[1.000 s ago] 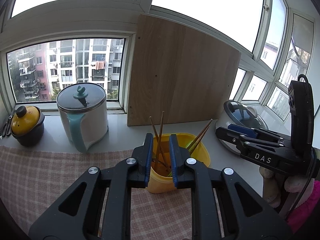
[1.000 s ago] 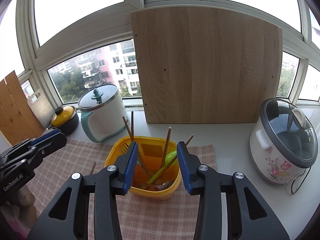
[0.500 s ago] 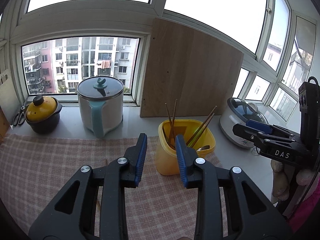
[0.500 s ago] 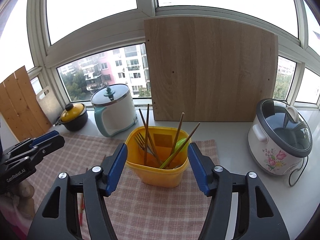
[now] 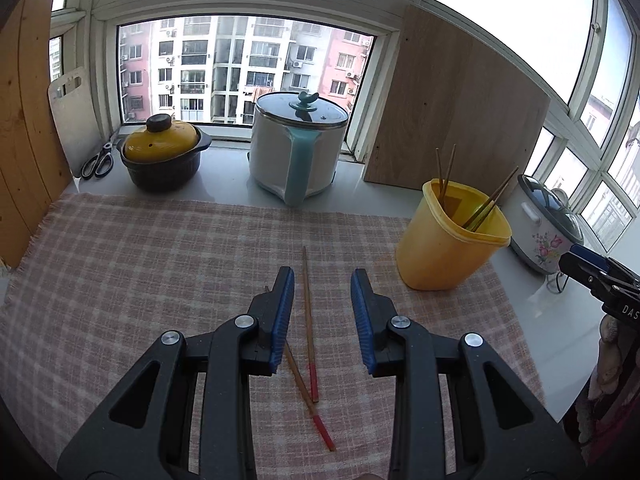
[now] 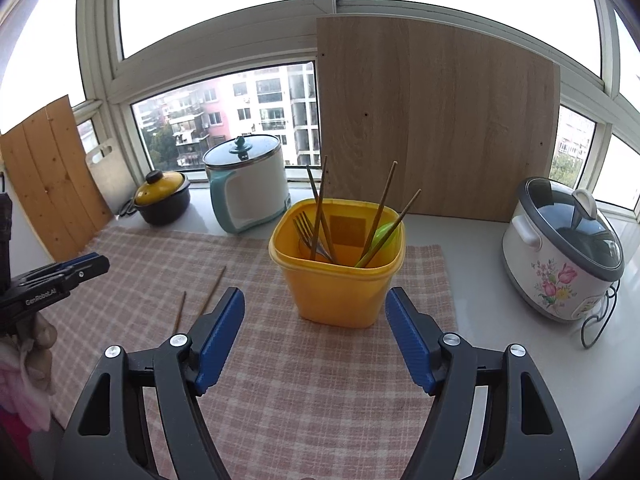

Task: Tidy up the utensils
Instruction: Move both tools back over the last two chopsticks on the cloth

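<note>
Chopsticks (image 5: 308, 320), two, lie on cloth at lower centre, between parted left gripper (image 5: 322, 304) jaws. Right gripper (image 6: 315, 330) jaws just widened, empty, before yellow holder (image 6: 336, 276). Next: lower, clamp one stick.

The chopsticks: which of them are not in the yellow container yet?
The two red-tipped chopsticks lying flat on the checked cloth; the others stand in the yellow container.

chopsticks (image 5: 308, 320) on cloth (image 5: 160, 260), left of holder (image 5: 448, 248)
</note>
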Motion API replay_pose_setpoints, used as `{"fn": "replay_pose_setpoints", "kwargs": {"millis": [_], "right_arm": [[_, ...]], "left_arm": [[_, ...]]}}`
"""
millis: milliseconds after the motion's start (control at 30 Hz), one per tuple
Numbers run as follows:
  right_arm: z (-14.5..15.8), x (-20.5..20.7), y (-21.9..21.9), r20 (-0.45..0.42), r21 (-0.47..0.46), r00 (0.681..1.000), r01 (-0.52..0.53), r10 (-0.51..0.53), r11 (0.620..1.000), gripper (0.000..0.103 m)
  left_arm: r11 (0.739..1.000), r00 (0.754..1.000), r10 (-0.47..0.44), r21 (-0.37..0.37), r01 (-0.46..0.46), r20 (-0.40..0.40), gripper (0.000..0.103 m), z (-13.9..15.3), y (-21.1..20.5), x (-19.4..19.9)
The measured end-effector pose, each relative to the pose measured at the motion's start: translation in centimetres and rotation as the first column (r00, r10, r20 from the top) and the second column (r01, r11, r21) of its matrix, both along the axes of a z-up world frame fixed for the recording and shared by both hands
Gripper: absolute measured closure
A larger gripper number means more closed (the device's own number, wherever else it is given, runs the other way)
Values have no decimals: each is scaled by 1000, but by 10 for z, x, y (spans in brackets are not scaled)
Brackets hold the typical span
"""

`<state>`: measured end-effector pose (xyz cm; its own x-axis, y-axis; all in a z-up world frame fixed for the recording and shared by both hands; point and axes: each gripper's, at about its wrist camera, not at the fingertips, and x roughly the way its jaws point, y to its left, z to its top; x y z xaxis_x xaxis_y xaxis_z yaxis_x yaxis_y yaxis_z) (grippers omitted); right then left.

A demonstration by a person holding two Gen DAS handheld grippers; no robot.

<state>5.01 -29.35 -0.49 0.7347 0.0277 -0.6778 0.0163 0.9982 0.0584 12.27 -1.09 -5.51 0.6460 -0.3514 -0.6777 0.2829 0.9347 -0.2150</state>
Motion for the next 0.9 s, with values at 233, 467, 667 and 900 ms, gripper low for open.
{"fn": "replay_pose_setpoints", "kwargs": {"millis": [233,467,667,900], "right_arm": [[-15,-1,13,-49,32,999,-16,18,999,30],[-32,12,32,-103,60,993,-58,64,997,30],[-52,34,58,-171,90,976,-120,134,989,30],[-77,71,82,-263,152,944,-164,200,975,35]], "left_arm": [[1000,993,22,-2,-23,-116,74,-47,12,9],[998,971,30,-41,-41,-238,74,-91,15,25],[999,959,30,-32,-41,-283,74,-114,7,39],[999,953,36,-9,-40,-300,74,-130,-1,53]]}}
